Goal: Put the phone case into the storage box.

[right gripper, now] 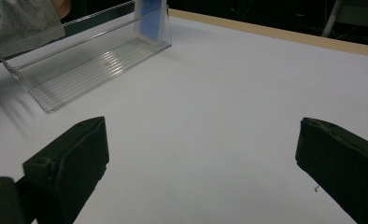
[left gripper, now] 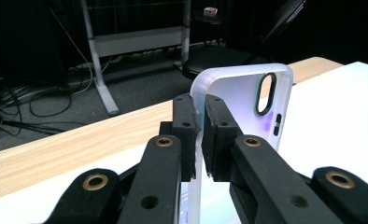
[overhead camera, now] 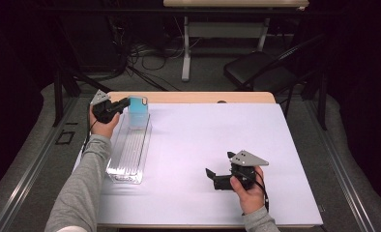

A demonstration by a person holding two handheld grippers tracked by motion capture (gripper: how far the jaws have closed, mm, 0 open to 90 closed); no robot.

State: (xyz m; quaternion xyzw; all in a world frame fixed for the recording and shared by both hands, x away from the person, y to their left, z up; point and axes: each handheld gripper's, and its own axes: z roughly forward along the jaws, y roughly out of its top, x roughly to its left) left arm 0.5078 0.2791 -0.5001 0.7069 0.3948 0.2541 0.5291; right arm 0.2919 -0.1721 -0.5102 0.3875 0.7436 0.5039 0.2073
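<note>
A dark room with cables on the floor and a folding chair (overhead camera: 258, 70) lies behind a white surface (overhead camera: 208, 145) with a wooden far edge. A translucent phone case (left gripper: 247, 107) with an oval camera cut-out stands upright at the far end of a clear plastic tray (overhead camera: 129, 150), its edge pinched between the pads of the left tongs (left gripper: 198, 133), which are pressed together on it. In the high view the case (overhead camera: 138, 112) looks light blue and sits just beyond the left tongs (overhead camera: 125, 103). The tray stretches from the left tongs back toward the person's grey sleeve (overhead camera: 82, 188). Well apart, the right tongs (overhead camera: 212, 176) rest low over bare white surface, spread wide with nothing between them.
</note>
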